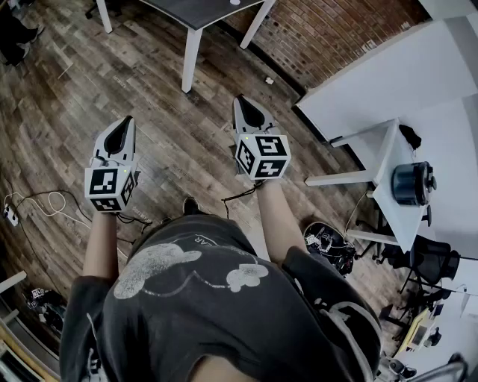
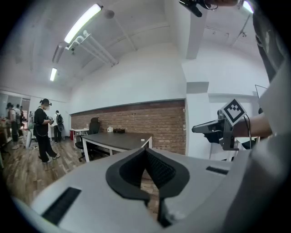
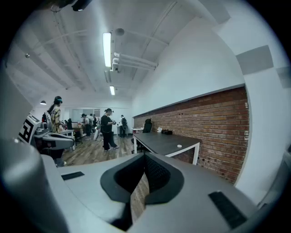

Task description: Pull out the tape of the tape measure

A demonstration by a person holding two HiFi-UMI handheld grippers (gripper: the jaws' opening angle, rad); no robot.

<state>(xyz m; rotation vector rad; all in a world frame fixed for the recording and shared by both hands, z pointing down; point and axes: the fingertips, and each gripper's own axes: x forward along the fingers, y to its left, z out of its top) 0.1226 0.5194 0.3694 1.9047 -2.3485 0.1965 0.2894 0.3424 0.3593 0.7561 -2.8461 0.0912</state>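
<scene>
No tape measure shows in any view. In the head view my left gripper (image 1: 125,124) and right gripper (image 1: 244,103) are held in the air above a wooden floor (image 1: 172,127), side by side and pointing away from the person. Both are shut, with nothing between the jaws. The left gripper view has its own shut jaws (image 2: 146,152) in front of a dark-topped table (image 2: 119,140), with the right gripper (image 2: 210,129) off to the right. In the right gripper view the jaws (image 3: 144,157) are also shut and empty, with the left gripper (image 3: 51,139) at the left edge.
A white table (image 1: 373,82) stands to the right, with a dark round pot (image 1: 413,183) on a lower white surface. A dark-topped table (image 1: 202,11) and a brick wall (image 1: 336,30) lie ahead. Cables (image 1: 45,201) trail on the floor at left. People (image 3: 108,128) stand far off.
</scene>
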